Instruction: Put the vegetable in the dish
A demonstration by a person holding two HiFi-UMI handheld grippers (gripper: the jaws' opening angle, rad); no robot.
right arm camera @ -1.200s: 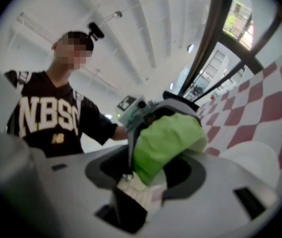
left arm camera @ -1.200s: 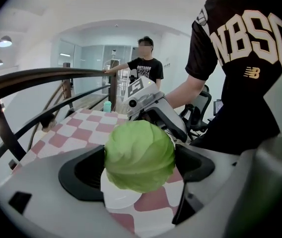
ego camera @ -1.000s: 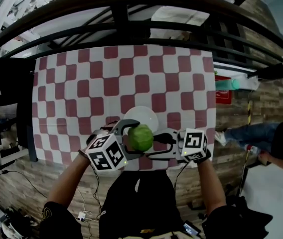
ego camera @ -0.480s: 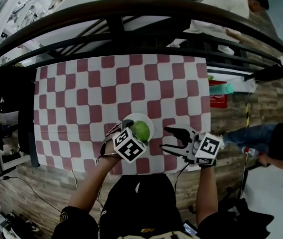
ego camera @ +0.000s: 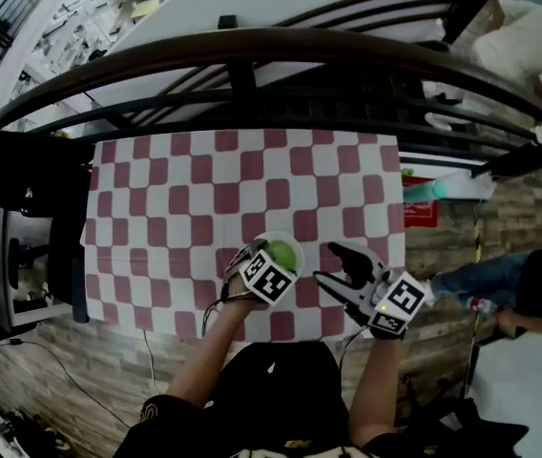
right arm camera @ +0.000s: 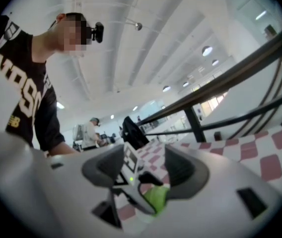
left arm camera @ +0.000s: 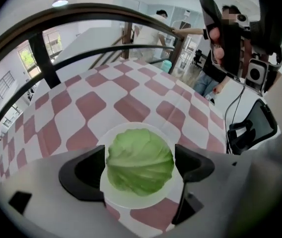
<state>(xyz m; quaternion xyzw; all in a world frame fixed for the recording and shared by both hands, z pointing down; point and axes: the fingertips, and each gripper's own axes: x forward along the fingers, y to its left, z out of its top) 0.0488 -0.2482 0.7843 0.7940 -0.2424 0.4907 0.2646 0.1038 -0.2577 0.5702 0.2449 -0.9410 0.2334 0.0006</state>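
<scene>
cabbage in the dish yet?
Cabbage is within the dish rim, left claw gripping it; touching down or not, cannot tell.

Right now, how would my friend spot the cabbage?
Find the table covered in red-and-white checks. Near its front edge is a white dish, with the cabbage over it between the left gripper's jaws. It's the only round green thing there.
</scene>
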